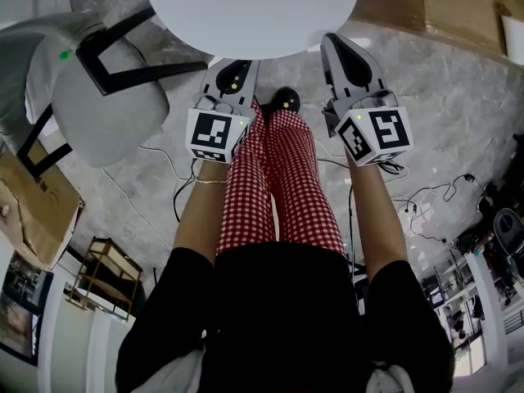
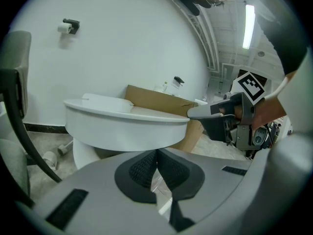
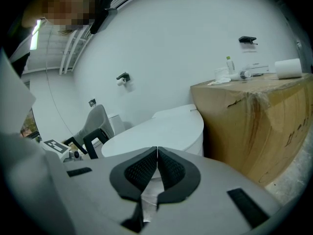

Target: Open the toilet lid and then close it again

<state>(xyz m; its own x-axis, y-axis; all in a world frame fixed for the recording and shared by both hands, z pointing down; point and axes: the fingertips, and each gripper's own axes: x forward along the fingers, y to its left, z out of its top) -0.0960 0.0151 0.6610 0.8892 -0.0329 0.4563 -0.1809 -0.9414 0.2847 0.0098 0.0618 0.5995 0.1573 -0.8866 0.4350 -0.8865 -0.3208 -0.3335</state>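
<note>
Rm holds: 1 toilet [image 1: 250,11], 2 grippers (left gripper [image 2: 157,152], right gripper [image 3: 157,149]), 1 grey chair [image 1: 98,97], 2 cardboard boxes [image 1: 446,2] [image 1: 33,207], 1 wooden rack [image 1: 102,277].

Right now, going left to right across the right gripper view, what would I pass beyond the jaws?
grey chair → toilet lid, lying closed → cardboard box

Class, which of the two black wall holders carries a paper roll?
The holder above the chair, with a white roll; the other holder, above the cardboard box, looks bare.
</note>
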